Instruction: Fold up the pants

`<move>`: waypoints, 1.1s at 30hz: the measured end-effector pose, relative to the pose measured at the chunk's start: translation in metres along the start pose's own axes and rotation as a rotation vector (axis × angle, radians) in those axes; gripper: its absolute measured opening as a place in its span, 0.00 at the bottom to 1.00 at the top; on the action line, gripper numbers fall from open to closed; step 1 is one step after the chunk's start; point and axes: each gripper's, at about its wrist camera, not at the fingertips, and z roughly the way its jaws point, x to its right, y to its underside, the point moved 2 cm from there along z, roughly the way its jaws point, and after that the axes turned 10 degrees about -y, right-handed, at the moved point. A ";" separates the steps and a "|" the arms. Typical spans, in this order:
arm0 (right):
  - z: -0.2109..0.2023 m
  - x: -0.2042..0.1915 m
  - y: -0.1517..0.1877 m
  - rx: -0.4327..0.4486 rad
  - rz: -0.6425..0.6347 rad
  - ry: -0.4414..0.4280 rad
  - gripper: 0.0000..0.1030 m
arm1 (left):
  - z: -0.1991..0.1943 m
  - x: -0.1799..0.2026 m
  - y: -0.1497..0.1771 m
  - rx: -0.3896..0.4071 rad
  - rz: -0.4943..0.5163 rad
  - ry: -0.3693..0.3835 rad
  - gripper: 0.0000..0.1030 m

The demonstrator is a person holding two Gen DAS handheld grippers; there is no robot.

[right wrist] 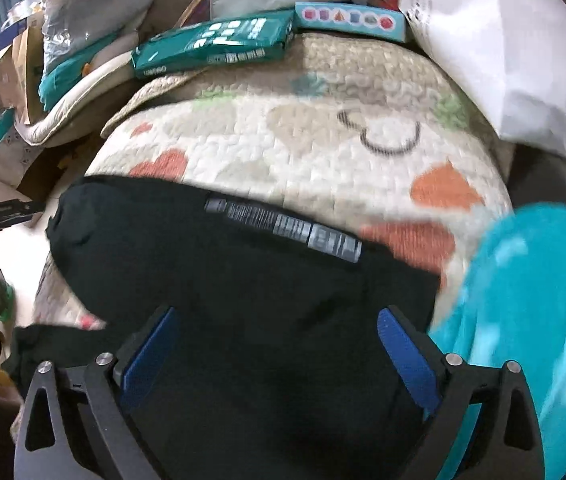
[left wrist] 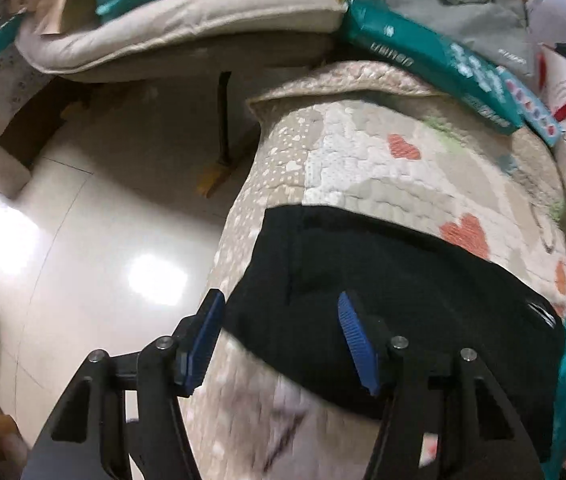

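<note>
Black pants [left wrist: 395, 292] lie folded on a quilted cover with orange hearts [left wrist: 367, 160]. In the right wrist view the pants [right wrist: 219, 280] show a white printed label strip along their far edge. My left gripper [left wrist: 279, 340] is open, its blue pads astride the pants' left corner at the cover's edge, holding nothing. My right gripper [right wrist: 279, 356] is open above the middle of the pants, with cloth between the pads but not pinched. Both views are blurred.
A teal packet [left wrist: 423, 56] and a shapes box [right wrist: 349, 20] lie at the cover's far end. A white bag [right wrist: 499, 60] stands at the right. A teal object [right wrist: 523, 320] sits close at the right. Glossy tiled floor [left wrist: 83, 240] lies to the left, with a cushioned seat [left wrist: 187, 28] beyond.
</note>
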 end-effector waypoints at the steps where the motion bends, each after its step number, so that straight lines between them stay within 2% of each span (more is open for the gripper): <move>1: 0.006 0.004 -0.008 0.005 -0.007 -0.006 0.96 | 0.008 0.002 -0.005 0.001 -0.003 -0.002 0.57; 8: 0.060 0.009 -0.044 -0.032 -0.069 -0.044 0.86 | 0.054 0.010 -0.036 -0.019 -0.034 0.031 0.62; 11: 0.086 0.007 -0.053 -0.054 -0.111 -0.014 0.84 | 0.060 0.021 -0.040 -0.013 0.002 0.030 0.68; 14: 0.107 0.007 -0.056 -0.079 -0.113 -0.005 0.79 | 0.062 0.030 -0.041 0.000 0.040 0.018 0.69; 15: 0.111 0.007 -0.056 -0.084 -0.114 0.002 0.75 | 0.062 0.030 -0.041 0.003 0.047 0.023 0.63; 16: 0.113 0.006 -0.055 -0.088 -0.115 0.005 0.71 | 0.059 0.030 -0.038 0.001 0.062 0.052 0.39; 17: 0.113 0.005 -0.054 -0.088 -0.114 -0.003 0.56 | 0.057 0.033 -0.037 0.004 0.068 0.082 0.25; 18: 0.112 0.004 -0.052 -0.086 -0.110 -0.011 0.36 | 0.052 0.033 -0.034 0.019 0.082 0.075 0.16; 19: 0.110 0.003 -0.051 -0.090 -0.108 -0.029 0.26 | 0.047 0.038 -0.031 0.044 0.112 0.053 0.12; 20: 0.109 0.002 -0.048 -0.097 -0.105 -0.041 0.16 | 0.042 0.043 -0.027 0.064 0.146 0.039 0.12; 21: 0.107 0.001 -0.046 -0.098 -0.108 -0.040 0.13 | 0.038 0.045 -0.024 0.077 0.164 0.026 0.12; 33: 0.054 -0.014 -0.030 -0.057 -0.084 -0.050 0.09 | -0.033 0.025 -0.007 0.177 0.124 0.066 0.11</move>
